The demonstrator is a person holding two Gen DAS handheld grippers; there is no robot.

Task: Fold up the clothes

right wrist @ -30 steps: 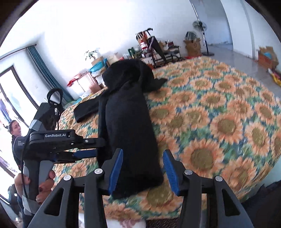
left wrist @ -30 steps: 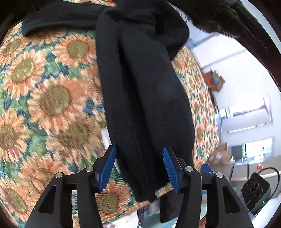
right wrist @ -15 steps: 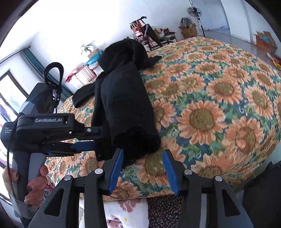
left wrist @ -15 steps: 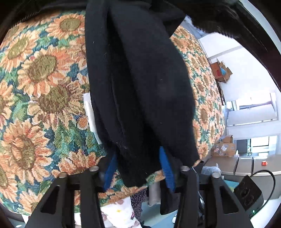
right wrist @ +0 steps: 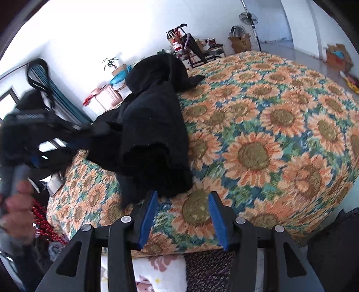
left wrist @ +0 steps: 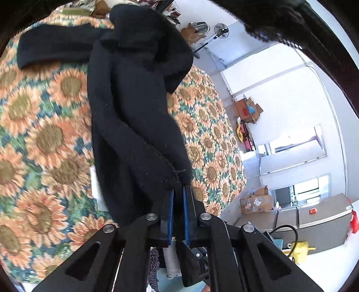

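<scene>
Sunflower bedspread (right wrist: 280,125): left tool (left wrist: 178,197) pinching black garment (left wrist: 134,116) hem; right tool (right wrist: 181,215) agape, empty, just short.

The left gripper (left wrist: 178,193), open a second ago, now pinches the garment's (left wrist: 134,116) near hem and lifts it off the bedspread (right wrist: 269,139), bunching the cloth.

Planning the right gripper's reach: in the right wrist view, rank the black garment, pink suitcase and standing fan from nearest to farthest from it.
From the right gripper:
1. black garment, just ahead, slightly left.
2. pink suitcase, beyond the bed, left.
3. standing fan, far back, right.
</scene>
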